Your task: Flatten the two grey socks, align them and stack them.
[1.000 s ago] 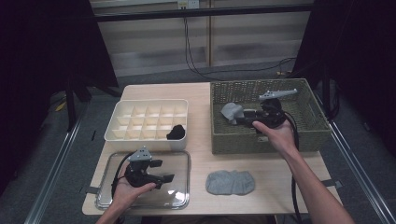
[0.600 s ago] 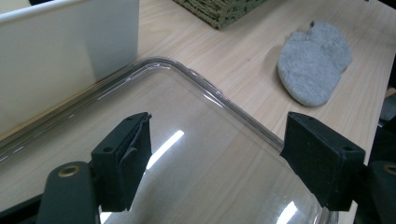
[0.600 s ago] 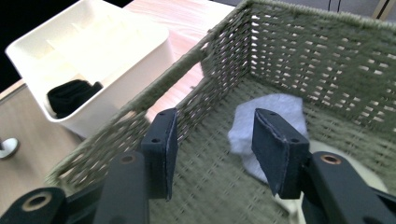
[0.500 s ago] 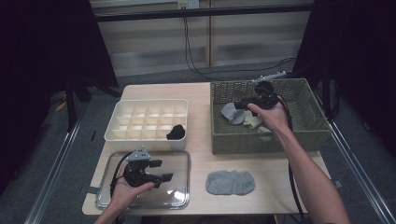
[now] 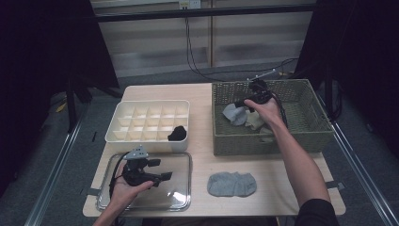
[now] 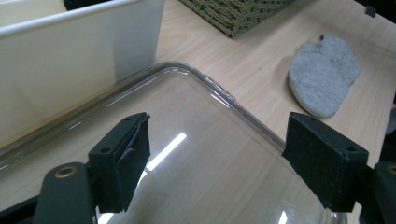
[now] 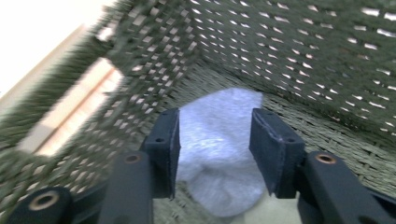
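Note:
My left gripper [image 5: 162,169] [image 6: 217,158] hovers open over a clear plastic tray [image 5: 179,197] [image 6: 196,116] at the table's near left. Its jaws have just been opening, and nothing is between them. My right gripper [image 5: 243,101] [image 7: 215,140] is down inside the green woven basket [image 5: 301,134] [image 7: 303,46], open. A light grey sock [image 5: 231,113] [image 7: 217,112] lies just ahead, framed by the two pads, which do not press it. A cream sock [image 5: 255,120] lies beside it in the basket.
A folded grey sock pair [image 5: 232,183] [image 6: 322,77] lies on the table right of the tray. Behind the tray stands a white divided box [image 5: 141,103] [image 6: 70,70] with a black sock [image 5: 177,133] in a near-right cell. The basket's corner [image 6: 233,14] shows in the left gripper view.
My right gripper has moved left and toward the far side of the basket, dropping lower over the grey sock. The left hand has stayed over the tray.

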### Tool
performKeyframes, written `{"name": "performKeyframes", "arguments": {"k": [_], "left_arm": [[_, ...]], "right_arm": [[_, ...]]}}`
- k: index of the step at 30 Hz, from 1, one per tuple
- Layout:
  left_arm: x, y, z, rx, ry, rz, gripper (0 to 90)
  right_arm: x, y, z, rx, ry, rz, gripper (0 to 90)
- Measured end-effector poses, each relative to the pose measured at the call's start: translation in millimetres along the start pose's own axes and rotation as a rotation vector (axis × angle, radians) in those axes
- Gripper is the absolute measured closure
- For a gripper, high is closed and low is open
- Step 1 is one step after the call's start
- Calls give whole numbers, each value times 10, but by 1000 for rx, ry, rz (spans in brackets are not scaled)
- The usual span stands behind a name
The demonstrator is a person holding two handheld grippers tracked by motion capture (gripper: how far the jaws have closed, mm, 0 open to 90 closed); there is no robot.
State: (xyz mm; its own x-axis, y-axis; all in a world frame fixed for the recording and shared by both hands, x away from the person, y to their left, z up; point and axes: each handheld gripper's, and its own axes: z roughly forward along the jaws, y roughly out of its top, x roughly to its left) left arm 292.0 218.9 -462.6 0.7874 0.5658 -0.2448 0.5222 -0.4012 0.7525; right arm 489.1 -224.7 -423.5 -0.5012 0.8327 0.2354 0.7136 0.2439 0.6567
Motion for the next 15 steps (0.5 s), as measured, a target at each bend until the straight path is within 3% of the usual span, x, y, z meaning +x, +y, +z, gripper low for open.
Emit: {"name": "performKeyframes", "arguments": {"k": [3, 9, 15], "left_arm": [[-6, -1, 17, 7, 1, 4, 214], [-4, 9, 37, 13, 1, 13, 209], [-8, 11, 48, 15, 2, 12, 209]], "right_arm": [[-74, -7, 127, 63, -26, 23, 527], [-104, 46, 143, 73, -39, 33, 568], [-111, 8, 234, 109, -8, 56, 578]]}}
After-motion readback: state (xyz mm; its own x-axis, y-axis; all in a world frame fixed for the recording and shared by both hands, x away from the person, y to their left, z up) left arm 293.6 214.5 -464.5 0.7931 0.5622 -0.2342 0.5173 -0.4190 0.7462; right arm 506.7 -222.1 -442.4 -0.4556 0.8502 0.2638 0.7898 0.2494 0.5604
